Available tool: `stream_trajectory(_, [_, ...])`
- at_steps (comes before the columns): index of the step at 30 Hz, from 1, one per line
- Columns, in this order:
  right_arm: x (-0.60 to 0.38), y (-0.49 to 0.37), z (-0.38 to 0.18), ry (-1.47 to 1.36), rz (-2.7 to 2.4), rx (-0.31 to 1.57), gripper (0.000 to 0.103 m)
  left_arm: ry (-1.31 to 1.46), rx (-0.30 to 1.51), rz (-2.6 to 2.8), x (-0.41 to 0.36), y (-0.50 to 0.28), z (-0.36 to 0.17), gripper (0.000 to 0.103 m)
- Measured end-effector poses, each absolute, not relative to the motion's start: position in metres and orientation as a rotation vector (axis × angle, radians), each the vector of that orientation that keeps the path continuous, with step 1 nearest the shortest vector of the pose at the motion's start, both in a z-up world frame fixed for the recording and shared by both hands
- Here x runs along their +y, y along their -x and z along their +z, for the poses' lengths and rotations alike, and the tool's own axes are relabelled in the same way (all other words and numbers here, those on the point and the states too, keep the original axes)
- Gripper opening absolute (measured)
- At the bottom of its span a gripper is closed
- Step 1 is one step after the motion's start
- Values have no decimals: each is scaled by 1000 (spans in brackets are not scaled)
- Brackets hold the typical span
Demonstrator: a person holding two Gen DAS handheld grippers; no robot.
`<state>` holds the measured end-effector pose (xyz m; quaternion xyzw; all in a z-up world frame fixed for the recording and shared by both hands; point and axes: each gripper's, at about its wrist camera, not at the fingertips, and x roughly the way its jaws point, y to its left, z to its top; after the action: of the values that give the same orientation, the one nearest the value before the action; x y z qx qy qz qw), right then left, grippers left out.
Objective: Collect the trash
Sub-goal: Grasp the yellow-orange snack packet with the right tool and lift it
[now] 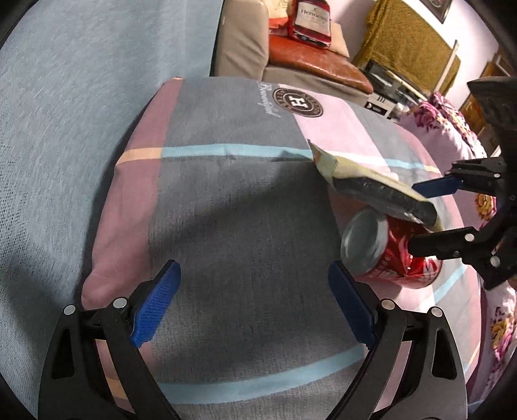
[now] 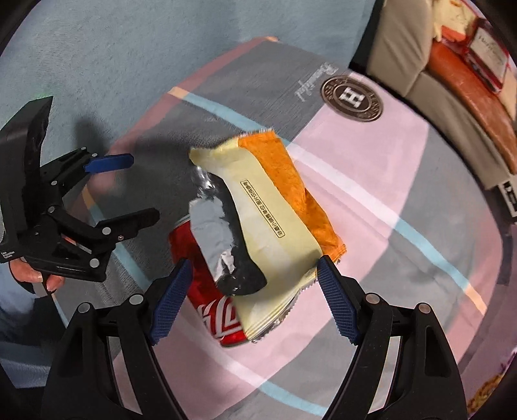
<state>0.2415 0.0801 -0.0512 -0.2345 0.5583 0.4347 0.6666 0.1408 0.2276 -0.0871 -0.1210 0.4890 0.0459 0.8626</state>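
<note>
Left wrist view: left hand-held gripper [image 1: 253, 300] jaws wide apart, nothing between the blue pads [image 1: 155, 303], only bare cloth under them. It hangs over a plaid pillow [image 1: 206, 200] (grey, pink, light blue stripes, round "H" emblem) lying on a pale blue sheet [image 1: 64, 113]. Red soda can [image 1: 391, 252] lies on its side on the pillow's right part, silver end toward the camera, just beside the gripper's right finger. An opened snack wrapper [image 1: 371, 184], cream outside with dark foil inside, rests on top of the can, touching it. Right hand-held gripper [image 1: 423, 216] comes in from the right edge, jaws open, one finger above the wrapper and the other by the can; contact unclear. Beige sofa [image 1: 245, 48] with an orange-red cushion [image 1: 316, 61] and a red box [image 1: 310, 22] behind. Floral blanket [image 1: 452, 129] at right.

Right wrist view: right hand-held gripper [image 2: 252, 297] points steeply down, jaws wide, pads not pressing anything. Snack wrapper [image 2: 274, 206], cream and orange with torn silver foil, lies across the red soda can [image 2: 206, 284] on the plaid pillow [image 2: 404, 194]; both sit between and just ahead of the fingers. Right pad is near the wrapper's lower corner, left pad near the can; touch cannot be told. Left hand-held gripper [image 2: 142, 190] at left, open and empty, well apart from the trash, a hand [image 2: 32, 274] gripping its handle.
</note>
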Motion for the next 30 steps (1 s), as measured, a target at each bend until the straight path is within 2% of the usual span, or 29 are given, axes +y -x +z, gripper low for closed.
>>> stream_trajectory(1, [80,-245,-55,492,1011,1295,71,254,1027,101,227,-140,-89,93])
stream_trajectory(4, [78,-249,-54,422,1060,1318,51,263,1035,113,228,-141,-93,93])
stream_trajectory(6, [74,-250,-54,400,1059,1319,33,262,1038,121,226,-142,-93,93])
stream_trajectory(9, [68,-245,-52,377,1030,1300,24,265,1031,123,224,-139,-91,93])
stream_trajectory(13, [66,-227,-42,429,1017,1249,18,273,1021,125,223,-135,-88,93])
stream_trajectory(14, [64,-227,-40,436,1009,1241,8,280,1021,126,225,-136,-88,93])
stream_trajectory(19, [49,-226,-34,427,918,1222,4,319,1008,122,224,-130,-81,93])
stream_trajectory(28, [2,-216,-17,381,849,1219,4,288,1008,78,199,-119,-70,93])
stream_trajectory(30, [6,-211,-12,410,866,1202,9,272,995,78,193,-117,-68,93])
